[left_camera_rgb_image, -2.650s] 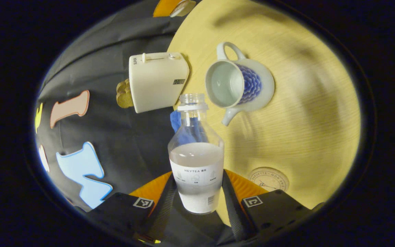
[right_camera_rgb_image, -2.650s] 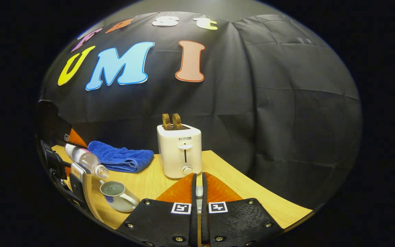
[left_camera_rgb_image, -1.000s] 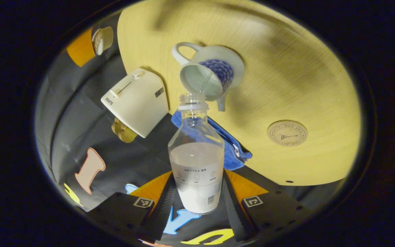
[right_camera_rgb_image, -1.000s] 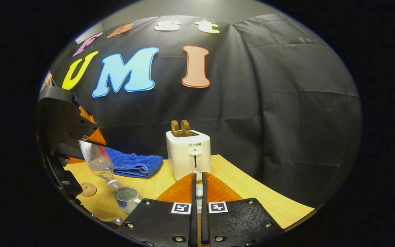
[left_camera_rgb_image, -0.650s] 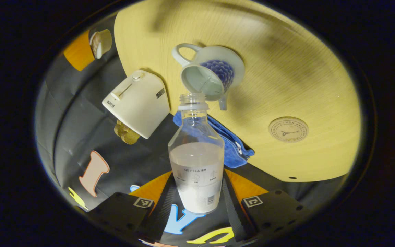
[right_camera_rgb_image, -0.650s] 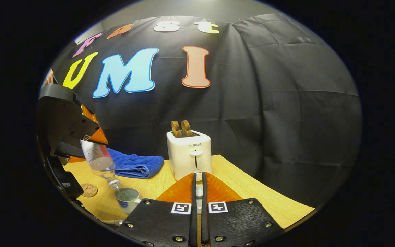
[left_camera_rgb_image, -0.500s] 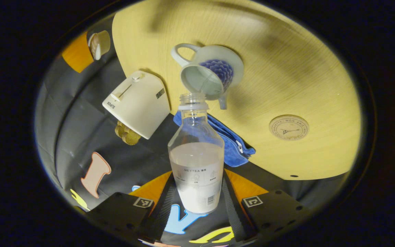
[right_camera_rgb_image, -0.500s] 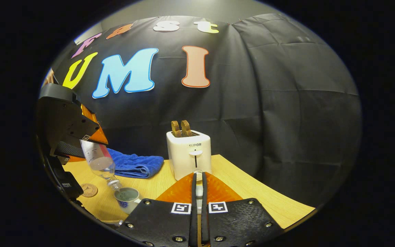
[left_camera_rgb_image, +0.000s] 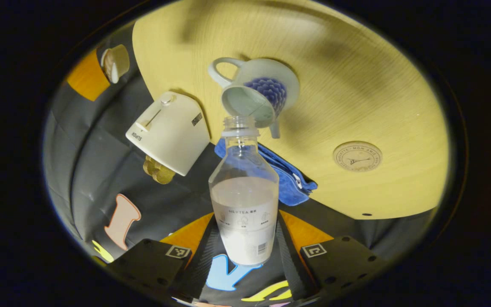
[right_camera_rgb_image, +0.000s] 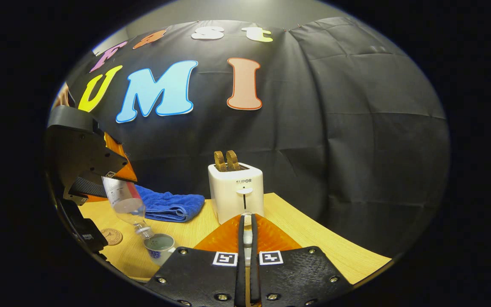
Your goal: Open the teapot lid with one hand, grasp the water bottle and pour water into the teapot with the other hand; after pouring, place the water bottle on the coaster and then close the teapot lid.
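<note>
While left hand-held gripper (left_camera_rgb_image: 245,256) clamps tilted water bottle (left_camera_rgb_image: 244,196), mouth over open teapot (left_camera_rgb_image: 256,96).

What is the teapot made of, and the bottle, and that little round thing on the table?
The teapot looks like glazed ceramic: smooth, shiny white with a blue painted pattern. The bottle looks like clear plastic: you see the water and the blue towel through it. The round coaster looks like wood or cork, pale and matte with a printed stamp; hard to tell which.
</note>
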The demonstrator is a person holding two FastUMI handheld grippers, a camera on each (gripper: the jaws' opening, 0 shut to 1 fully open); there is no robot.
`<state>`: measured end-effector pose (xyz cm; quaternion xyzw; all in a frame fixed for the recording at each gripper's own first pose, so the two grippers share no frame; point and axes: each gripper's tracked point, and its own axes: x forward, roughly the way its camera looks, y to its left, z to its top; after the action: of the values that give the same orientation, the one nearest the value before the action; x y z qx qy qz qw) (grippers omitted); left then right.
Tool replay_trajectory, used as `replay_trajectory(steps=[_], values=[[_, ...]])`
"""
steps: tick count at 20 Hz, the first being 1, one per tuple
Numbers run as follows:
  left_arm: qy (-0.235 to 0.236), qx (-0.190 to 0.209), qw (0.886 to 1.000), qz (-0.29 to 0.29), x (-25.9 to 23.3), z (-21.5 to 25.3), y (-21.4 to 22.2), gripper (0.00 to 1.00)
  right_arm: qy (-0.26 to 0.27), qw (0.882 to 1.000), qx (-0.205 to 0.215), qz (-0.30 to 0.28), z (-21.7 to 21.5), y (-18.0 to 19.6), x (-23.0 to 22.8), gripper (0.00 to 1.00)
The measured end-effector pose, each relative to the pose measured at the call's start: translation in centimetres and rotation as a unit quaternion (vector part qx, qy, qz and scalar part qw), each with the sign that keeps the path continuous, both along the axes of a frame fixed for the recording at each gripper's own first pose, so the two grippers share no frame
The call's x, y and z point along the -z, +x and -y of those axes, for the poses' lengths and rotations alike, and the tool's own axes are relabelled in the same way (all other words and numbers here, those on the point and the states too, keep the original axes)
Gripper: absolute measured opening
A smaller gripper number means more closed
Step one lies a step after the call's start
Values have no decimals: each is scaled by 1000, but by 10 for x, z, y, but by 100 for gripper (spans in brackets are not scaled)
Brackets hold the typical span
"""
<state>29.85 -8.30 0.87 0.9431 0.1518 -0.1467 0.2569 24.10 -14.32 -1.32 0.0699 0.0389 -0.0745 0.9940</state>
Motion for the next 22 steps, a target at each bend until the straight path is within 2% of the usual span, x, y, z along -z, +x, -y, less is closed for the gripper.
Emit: replay_trajectory(steps=[5,8,11,14,16,19,22], values=[[-28,-5,1000,-3,8,-6,-1,81,1,1000,-3,0,-2,0,0,5],[-90,-39,995,-15,19,-27,-6,82,-3,1000,-6,1,-6,1,0,5],[-181,-74,981,-18,27,-49,-12,82,-12,1000,-8,-2,-10,2,2,5],[-276,-83,958,-7,28,-63,-14,82,-19,1000,-8,-2,-13,2,1,4],[-337,-92,937,6,28,-73,-12,82,-31,999,-8,-4,-15,4,2,4],[-429,-114,896,15,39,-78,-7,82,-34,999,-19,-4,-25,4,2,5],[-498,-126,858,24,51,-79,-5,82,-28,999,-37,-2,-36,6,2,4]])
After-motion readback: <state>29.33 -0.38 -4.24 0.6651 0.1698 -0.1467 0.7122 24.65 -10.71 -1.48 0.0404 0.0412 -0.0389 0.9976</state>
